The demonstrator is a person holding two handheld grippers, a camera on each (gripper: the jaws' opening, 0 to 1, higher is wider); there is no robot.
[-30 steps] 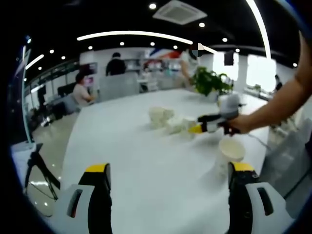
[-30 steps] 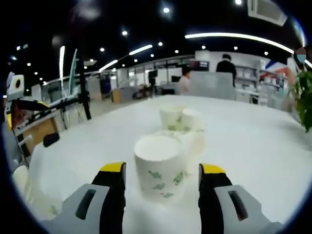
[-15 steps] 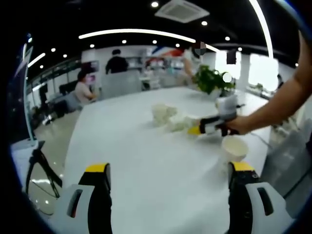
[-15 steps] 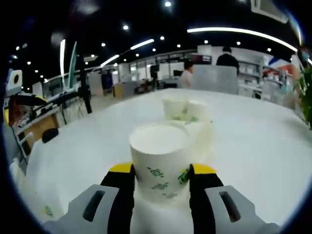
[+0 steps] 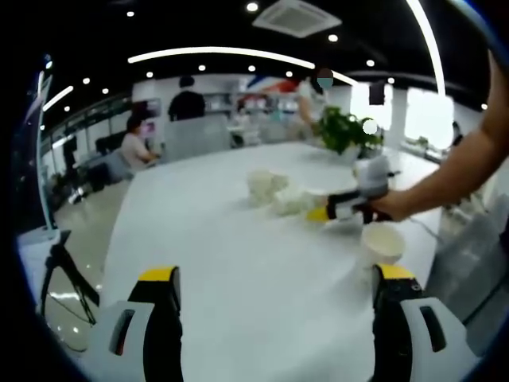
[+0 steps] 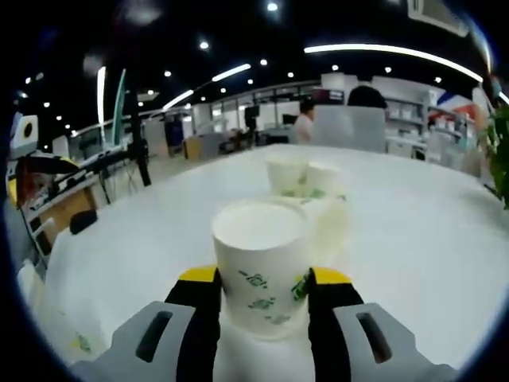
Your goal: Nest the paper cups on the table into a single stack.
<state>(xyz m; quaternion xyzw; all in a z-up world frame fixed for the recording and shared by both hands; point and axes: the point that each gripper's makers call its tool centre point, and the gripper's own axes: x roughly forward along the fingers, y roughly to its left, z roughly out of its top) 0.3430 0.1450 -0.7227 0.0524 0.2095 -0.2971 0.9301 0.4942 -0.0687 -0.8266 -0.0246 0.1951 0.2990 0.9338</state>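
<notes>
Paper, thin and light: the nearest cup (image 6: 262,267) is standing on the white desk (image 6: 413,239), pinched by the right tool (image 6: 262,290); firm pressure would likely be crushing it. The left tool (image 5: 274,290) is hanging open, empty, above the desk.

Paper cups, right gripper view: one cup (image 6: 261,267) up close, one more (image 6: 324,225) touching behind it, two further back side by side (image 6: 287,175) (image 6: 325,180). Four visible there. Left gripper view adds one separate cup (image 5: 382,243) near the table edge, so five that I can tell, though the far cluster is blurred. Grippers: two, left (image 5: 274,280) and right (image 6: 261,278). One table (image 5: 223,263). One potted plant (image 5: 343,131). People in background: at least two, one seated (image 5: 135,149), one standing (image 5: 187,102).
</notes>
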